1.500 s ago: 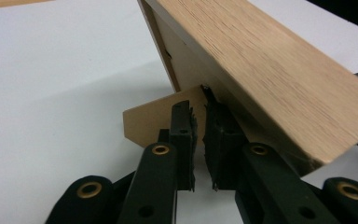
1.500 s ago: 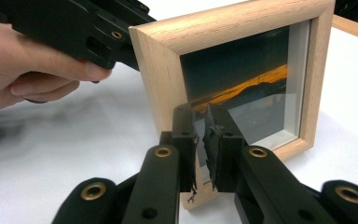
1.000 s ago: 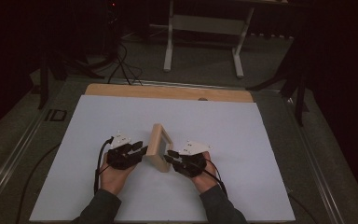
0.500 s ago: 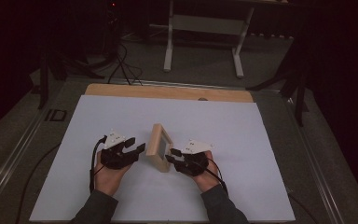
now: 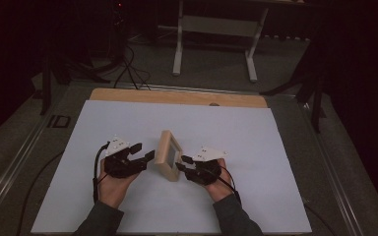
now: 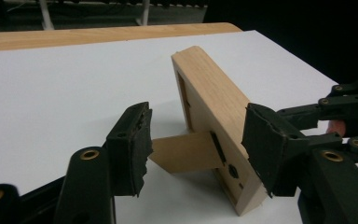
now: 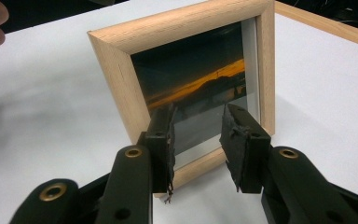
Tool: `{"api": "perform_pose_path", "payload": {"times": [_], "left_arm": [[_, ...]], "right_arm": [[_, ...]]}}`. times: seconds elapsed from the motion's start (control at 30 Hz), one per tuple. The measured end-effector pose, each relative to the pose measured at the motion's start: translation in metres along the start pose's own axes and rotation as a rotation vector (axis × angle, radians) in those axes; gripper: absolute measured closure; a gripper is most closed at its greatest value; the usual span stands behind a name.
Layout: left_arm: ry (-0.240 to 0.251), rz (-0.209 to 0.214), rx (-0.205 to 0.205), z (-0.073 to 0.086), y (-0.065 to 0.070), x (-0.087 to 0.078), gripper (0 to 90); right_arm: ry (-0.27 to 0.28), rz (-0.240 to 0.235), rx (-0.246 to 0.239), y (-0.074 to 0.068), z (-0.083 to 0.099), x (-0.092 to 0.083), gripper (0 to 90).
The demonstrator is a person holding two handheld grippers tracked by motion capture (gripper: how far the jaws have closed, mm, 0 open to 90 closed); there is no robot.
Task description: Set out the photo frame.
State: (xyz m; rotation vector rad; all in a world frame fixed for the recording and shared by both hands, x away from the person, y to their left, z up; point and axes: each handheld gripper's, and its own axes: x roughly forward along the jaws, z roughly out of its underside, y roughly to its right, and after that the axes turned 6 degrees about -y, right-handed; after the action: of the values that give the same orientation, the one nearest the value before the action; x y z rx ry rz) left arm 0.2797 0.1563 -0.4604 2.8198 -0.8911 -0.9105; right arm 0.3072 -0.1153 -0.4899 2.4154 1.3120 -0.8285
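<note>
High view: the wooden photo frame [image 5: 169,154] stands upright near the middle of the white table sheet [image 5: 275,147], propped on its rear easel leg [image 6: 186,151], between the two grippers. The left gripper [image 5: 142,152] has just been opening and its jaws stand wide with nothing pinched, the leg lying in the gap between them; the right gripper [image 5: 183,163] has also just been opening and sits parted before the glass, gripping nothing. A nudge from either jaw could fold the leg and tip the frame flat.
</note>
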Motion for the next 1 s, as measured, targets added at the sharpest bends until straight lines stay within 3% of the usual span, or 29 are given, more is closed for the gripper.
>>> {"api": "perform_pose_path", "payload": {"times": [0.3,0.77,1.0], "left_arm": [[0.010,0.041,0.020,-0.002,0.014,0.003,35.5],[-0.030,0.031,0.057,0.002,0.029,0.017,30.5],[-0.045,0.027,0.041,0.004,0.029,0.023,29.9]], "right_arm": [[0.004,0.008,0.004,0.002,0.000,-0.001,61.4],[0.002,0.023,0.012,0.003,0.000,-0.002,58.4],[-0.003,0.031,0.004,0.002,0.000,-0.001,57.8]]}}
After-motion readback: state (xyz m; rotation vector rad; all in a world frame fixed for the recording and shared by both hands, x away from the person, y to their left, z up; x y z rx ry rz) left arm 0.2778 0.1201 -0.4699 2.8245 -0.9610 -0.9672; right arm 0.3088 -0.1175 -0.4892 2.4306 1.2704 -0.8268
